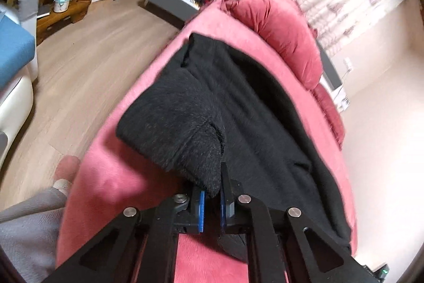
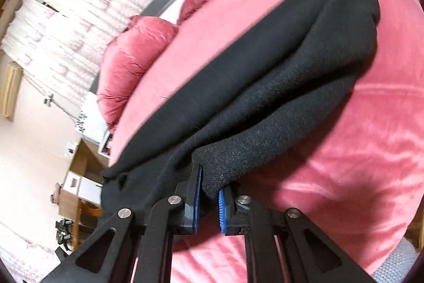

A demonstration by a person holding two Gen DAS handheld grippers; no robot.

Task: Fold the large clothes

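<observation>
Both claws are pinching a black knit garment over a pink bed.

A red pillow [image 1: 281, 31] is lying at upper centre of the left view, a teal-lidded jar [image 1: 61, 2] sitting on a wooden shelf at upper left, contents unseen. The black garment [image 1: 238, 102] is lying thick and fuzzy, doubled over on the pink bedspread [image 1: 111, 182]. The left gripper [image 1: 212, 199] and right gripper [image 2: 209, 199] are each nearly closed, clamping a garment edge.
</observation>
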